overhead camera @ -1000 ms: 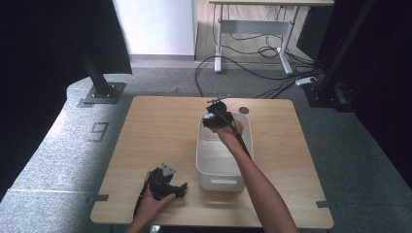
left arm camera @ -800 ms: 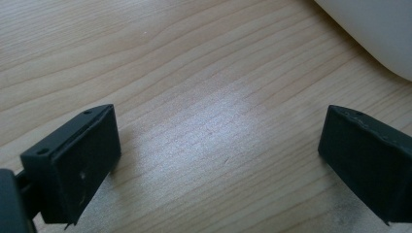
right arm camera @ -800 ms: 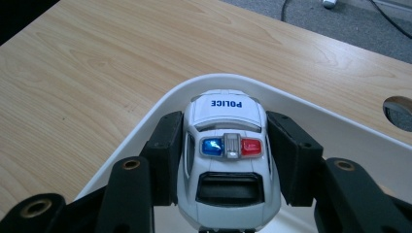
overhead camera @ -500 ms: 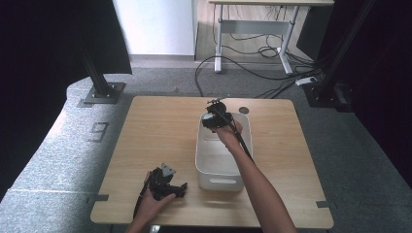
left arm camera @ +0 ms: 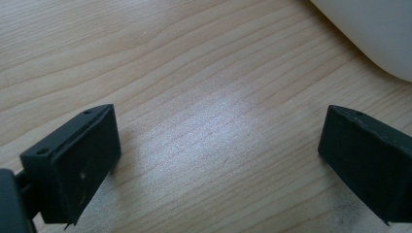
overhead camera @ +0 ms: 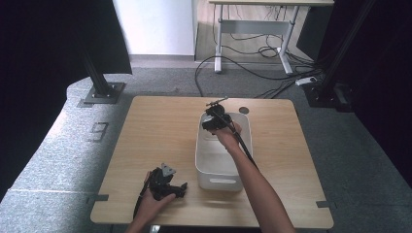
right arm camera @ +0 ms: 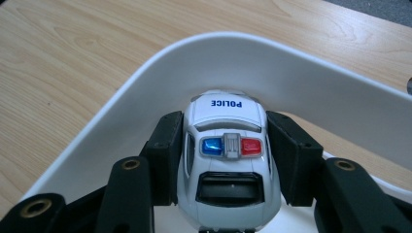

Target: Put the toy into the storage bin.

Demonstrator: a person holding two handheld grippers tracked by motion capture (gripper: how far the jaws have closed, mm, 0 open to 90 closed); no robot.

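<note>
Wooden tabletop (overhead camera: 160, 131) carries a white bin (overhead camera: 214, 167). Over its far end the right gripper (overhead camera: 214, 121) has its fingers (right arm camera: 167, 150) closed on a toy police car (right arm camera: 227, 160); releasing seems the remaining step. Near the front edge, the left gripper (overhead camera: 167, 182) rests wide open, empty.

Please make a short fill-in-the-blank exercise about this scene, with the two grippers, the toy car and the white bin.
1. The right gripper is shut on a toy car whose hood bears the word ____.
2. The toy car is held above the far end of the ____ bin.
3. The jaws of the left gripper stand ____, with nothing between them.
4. The bin stands on a ____ table.

Missing words: POLICE; white; open; wooden
</note>
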